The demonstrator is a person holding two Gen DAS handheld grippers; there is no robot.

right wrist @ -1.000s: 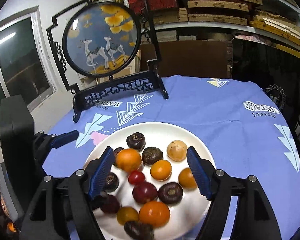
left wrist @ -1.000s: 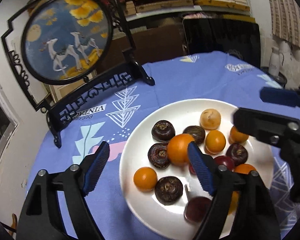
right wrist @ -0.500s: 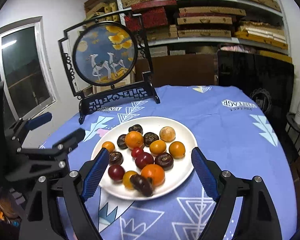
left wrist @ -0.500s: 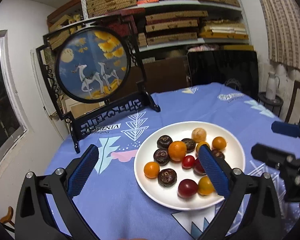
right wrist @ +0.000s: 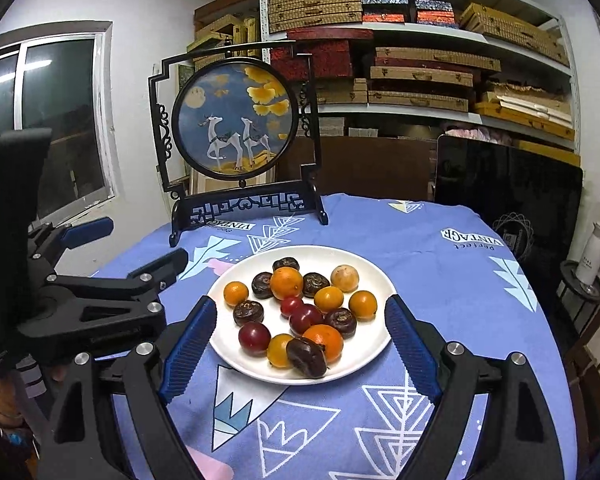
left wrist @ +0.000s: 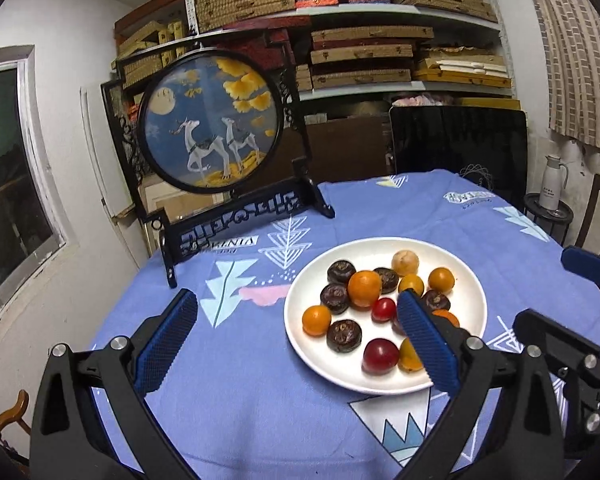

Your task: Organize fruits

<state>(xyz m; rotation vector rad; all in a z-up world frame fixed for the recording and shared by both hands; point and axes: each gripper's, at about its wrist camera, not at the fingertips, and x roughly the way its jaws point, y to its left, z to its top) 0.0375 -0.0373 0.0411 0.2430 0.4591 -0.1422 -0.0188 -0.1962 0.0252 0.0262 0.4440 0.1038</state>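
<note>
left wrist view: the left tool (left wrist: 296, 340) hangs wide open and empty above the blue-clothed worktop (left wrist: 260, 400); all the fruits (left wrist: 364, 288) sit mixed on the white plate (left wrist: 472, 280).

right wrist view: the right tool (right wrist: 300, 350) gapes empty over that plate (right wrist: 380, 280); gathered, yet unsorted by kind.
</note>
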